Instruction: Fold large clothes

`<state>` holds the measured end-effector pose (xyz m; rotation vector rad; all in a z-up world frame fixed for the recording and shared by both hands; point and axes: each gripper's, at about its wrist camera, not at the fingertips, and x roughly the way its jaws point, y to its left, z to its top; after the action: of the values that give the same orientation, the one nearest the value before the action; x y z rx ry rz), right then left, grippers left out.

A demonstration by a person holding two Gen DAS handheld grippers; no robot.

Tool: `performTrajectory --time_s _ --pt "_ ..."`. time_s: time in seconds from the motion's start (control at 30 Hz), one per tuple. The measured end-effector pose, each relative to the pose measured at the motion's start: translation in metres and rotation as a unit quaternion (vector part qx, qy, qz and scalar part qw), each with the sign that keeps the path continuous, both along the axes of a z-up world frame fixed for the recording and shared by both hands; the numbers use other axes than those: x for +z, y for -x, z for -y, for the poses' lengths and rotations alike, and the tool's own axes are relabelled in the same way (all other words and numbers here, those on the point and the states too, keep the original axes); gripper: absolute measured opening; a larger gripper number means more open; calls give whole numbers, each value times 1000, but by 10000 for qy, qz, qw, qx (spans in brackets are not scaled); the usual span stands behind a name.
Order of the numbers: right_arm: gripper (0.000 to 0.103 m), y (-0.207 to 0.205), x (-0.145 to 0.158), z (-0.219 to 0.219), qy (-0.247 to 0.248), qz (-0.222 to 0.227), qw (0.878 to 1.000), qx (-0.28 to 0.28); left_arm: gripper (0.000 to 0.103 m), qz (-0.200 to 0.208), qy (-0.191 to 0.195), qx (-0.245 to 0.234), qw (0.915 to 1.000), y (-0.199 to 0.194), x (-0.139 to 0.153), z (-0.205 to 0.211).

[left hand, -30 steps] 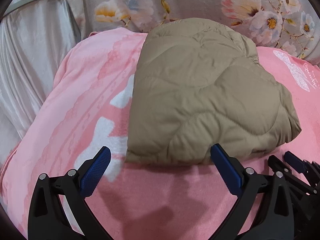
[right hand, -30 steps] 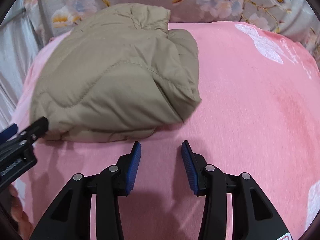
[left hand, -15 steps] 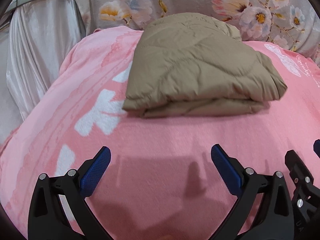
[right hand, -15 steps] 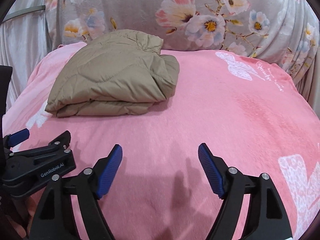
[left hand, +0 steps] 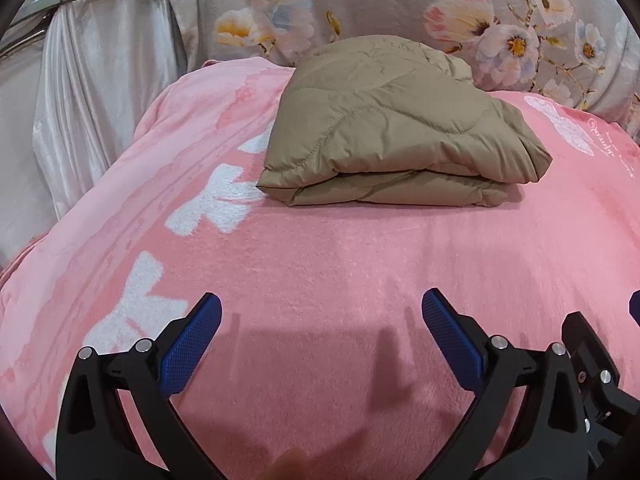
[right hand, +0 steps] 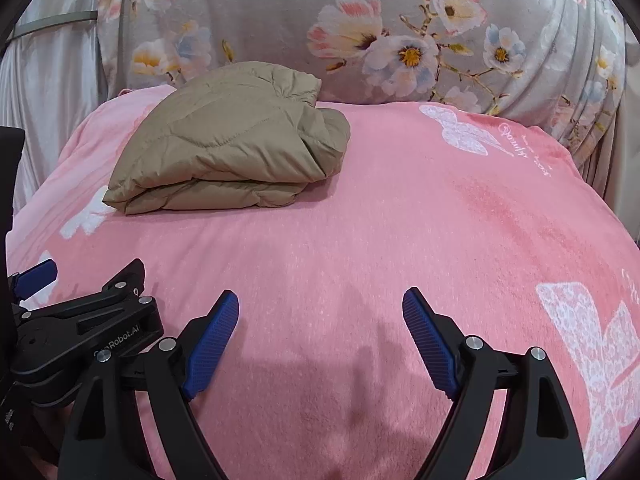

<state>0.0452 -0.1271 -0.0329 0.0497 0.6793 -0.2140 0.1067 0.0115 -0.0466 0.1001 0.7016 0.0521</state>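
A tan quilted jacket [left hand: 392,128] lies folded in a thick bundle on the pink blanket [left hand: 320,264], toward the far left side; it also shows in the right wrist view [right hand: 228,148]. My left gripper [left hand: 320,340] is open and empty, well short of the jacket, above bare blanket. My right gripper [right hand: 320,340] is open and empty too, to the right of the left one and in front of the jacket. The left gripper's body [right hand: 80,328] shows at the lower left of the right wrist view.
A grey floral cushion or headboard cover [right hand: 400,40] runs along the back of the bed. A pale satin curtain [left hand: 80,80] hangs at the left. The blanket [right hand: 440,220] has white butterfly and flower prints and drops off at the left and right edges.
Both grippers have pulled back from the folded jacket toward the near edge of the bed. The right gripper's jaws have opened wide. The jacket lies still.
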Motion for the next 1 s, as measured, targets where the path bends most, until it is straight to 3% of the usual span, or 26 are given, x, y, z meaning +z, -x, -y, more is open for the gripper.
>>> performTrajectory --time_s 1.0 --pt "82 9 1 -2 50 122 9999 -96 98 255 -149 60 9995 9 3 1"
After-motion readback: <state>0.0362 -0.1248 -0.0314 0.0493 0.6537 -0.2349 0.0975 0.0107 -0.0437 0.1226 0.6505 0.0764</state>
